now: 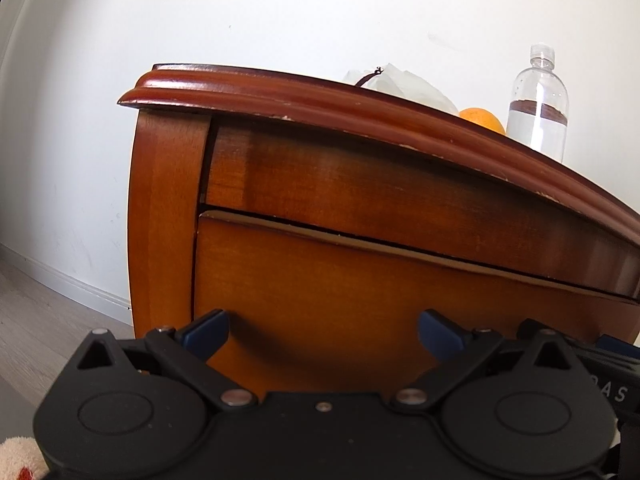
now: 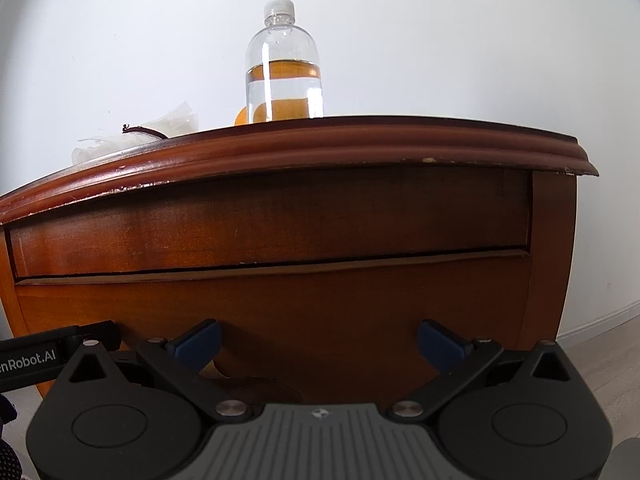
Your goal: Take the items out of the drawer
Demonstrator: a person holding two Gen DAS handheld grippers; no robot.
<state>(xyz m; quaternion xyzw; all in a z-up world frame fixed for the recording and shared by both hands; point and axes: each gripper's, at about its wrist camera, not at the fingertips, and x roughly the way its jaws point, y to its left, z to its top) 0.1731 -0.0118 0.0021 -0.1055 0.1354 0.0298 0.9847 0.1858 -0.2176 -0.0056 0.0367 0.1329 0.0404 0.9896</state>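
Nearby, both tools — left tool [image 1: 324,330], right tool [image 2: 318,342] — are gaping wide, gripping nothing, facing the wooden nightstand [image 2: 280,296]; one is reading "Robot.AI".

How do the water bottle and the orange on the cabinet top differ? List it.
The water bottle is tall, clear and upright with a white cap; the orange is low, round and opaque. In the right wrist view the bottle stands in front and the orange shows through it. Both sit on the wooden cabinet top.
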